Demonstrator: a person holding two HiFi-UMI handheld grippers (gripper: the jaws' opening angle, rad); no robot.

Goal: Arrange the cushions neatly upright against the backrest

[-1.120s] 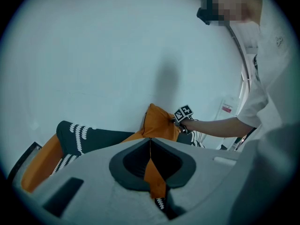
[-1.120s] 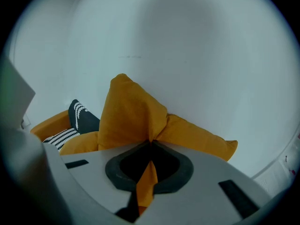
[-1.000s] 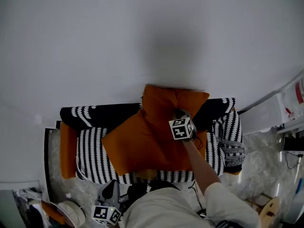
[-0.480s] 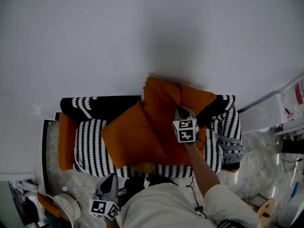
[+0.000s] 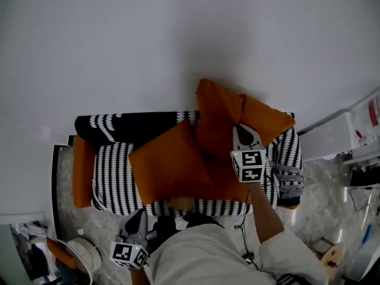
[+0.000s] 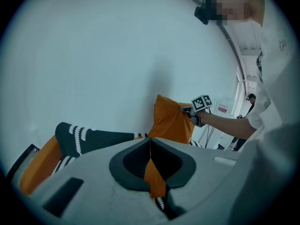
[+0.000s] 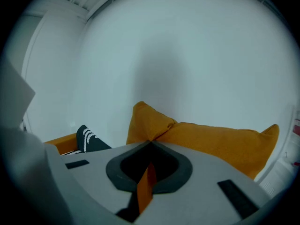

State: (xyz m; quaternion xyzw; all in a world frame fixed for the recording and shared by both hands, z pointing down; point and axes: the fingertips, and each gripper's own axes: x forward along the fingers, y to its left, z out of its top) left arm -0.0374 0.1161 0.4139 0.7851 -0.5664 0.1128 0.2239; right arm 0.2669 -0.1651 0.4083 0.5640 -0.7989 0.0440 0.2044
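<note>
**Right claw pinches a cushion at the backrest, left hangs idle**

The right arm (image 5: 264,209) reaches out across the striped sofa (image 5: 113,183). The right gripper (image 5: 243,130) is raised at the backrest (image 5: 124,126), its jaws pressed together on a fold of an orange cushion (image 5: 219,120). That cushion is bunched up against the white wall (image 5: 178,40). A second orange cushion (image 5: 169,168) lies tilted on the seat, just left of it. The left gripper (image 5: 139,214) sits low by the person's body in front of the sofa, with its jaws closed on nothing.
</note>
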